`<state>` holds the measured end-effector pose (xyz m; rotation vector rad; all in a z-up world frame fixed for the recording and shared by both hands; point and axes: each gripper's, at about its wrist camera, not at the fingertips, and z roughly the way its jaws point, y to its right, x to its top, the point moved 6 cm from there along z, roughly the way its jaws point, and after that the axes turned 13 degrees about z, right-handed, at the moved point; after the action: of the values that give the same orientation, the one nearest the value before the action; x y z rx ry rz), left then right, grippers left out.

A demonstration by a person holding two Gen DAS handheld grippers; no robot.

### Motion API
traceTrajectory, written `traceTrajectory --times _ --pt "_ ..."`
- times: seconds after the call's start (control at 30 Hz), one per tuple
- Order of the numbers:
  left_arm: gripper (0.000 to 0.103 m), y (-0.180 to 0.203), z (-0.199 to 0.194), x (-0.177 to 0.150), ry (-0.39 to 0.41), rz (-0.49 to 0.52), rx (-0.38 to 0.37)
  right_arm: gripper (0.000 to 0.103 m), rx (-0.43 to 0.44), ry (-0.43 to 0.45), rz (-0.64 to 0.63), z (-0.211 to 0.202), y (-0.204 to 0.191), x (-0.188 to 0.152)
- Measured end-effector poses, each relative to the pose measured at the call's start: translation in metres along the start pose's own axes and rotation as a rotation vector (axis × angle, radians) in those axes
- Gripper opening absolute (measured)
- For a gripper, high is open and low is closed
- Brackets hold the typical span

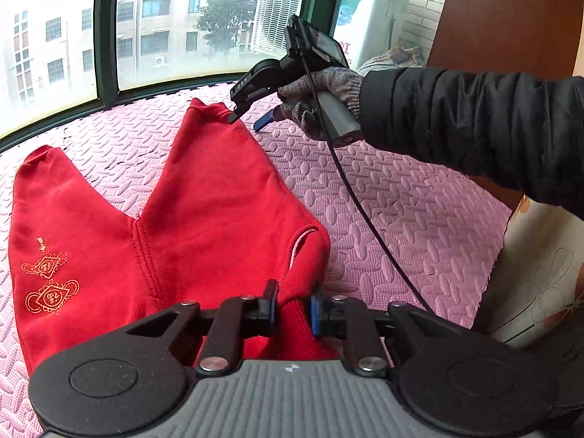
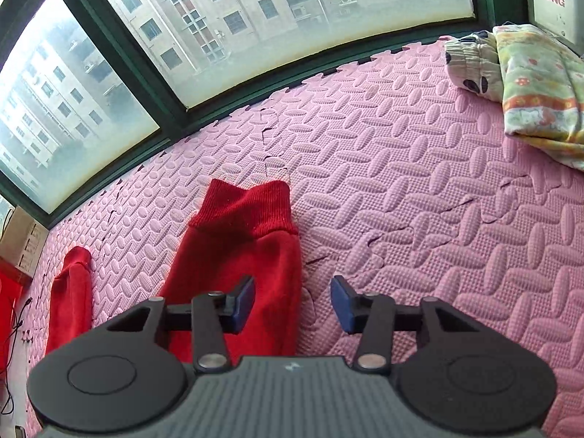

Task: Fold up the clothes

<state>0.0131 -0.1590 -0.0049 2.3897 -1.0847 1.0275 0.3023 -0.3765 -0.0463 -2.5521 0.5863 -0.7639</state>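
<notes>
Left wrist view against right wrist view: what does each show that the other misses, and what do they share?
Only the left wrist view shows the left gripper clamped on the waistband, the gold print, and the gloved hand holding the right gripper. Only the right wrist view shows the right gripper's open fingers from behind and the folded bedding. Both show the red trousers, pink mat and window.

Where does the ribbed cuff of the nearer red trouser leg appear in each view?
Left wrist view: the ribbed cuff is upper centre, beside the right tongs.
Right wrist view: the cuff is centre, beyond the open tongs.
Shared landmark: the green window frame.
</notes>
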Motion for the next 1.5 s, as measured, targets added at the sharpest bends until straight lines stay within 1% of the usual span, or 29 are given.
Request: traceTrajectory --times 0.03,0.07,0.13,0.2,0.33,0.5,0.6,0.87,0.97,1.1,1.3,1.43,1.5 --pt "0.018 -0.003 -0.002 0.001 0.004 -0.011 -0.006 0.038 -0.01 0.004 0.002 0.003 -0.001 0.001" --pt "0.018 -0.003 -0.003 0.002 0.007 -0.015 -0.006 0.033 -0.02 0.008 0.003 0.005 -0.002 0.003" --pt "0.018 -0.005 -0.008 0.003 0.019 -0.022 -0.006 0.03 -0.022 0.008 0.004 0.008 -0.003 0.004" --pt "0.018 -0.008 -0.012 0.004 0.031 -0.038 -0.009 0.014 -0.021 0.009 0.01 0.011 -0.004 0.005" --pt "0.017 -0.013 -0.018 0.003 0.047 -0.064 -0.004 0.01 -0.024 0.023 0.016 0.012 -0.006 0.003" --pt "0.017 -0.022 -0.033 0.0 0.077 -0.098 0.009 0.008 -0.018 0.073 0.008 -0.004 -0.019 0.007" --pt "0.016 -0.028 -0.045 -0.004 0.097 -0.124 0.022 0.008 -0.025 0.097 -0.025 -0.019 -0.042 0.013" --pt "0.015 -0.053 -0.084 -0.025 0.169 -0.22 0.075 0.008 -0.055 0.142 -0.089 -0.033 -0.119 0.016" --pt "0.015 -0.067 -0.098 -0.038 0.192 -0.281 0.101 0.008 -0.046 0.146 -0.153 -0.028 -0.169 0.005" --pt "0.015 -0.085 -0.112 -0.06 0.209 -0.381 0.122 0.008 -0.052 0.133 -0.234 -0.004 -0.223 -0.021" --pt "0.015 -0.105 -0.121 -0.091 0.2 -0.509 0.148 0.008 -0.065 0.11 -0.363 0.033 -0.303 -0.063" --pt "0.015 -0.119 -0.127 -0.112 0.194 -0.594 0.165 0.008 -0.07 0.08 -0.446 0.063 -0.344 -0.099" --pt "0.015 -0.125 -0.13 -0.123 0.191 -0.637 0.174 0.008 -0.044 0.05 -0.466 0.075 -0.356 -0.115"
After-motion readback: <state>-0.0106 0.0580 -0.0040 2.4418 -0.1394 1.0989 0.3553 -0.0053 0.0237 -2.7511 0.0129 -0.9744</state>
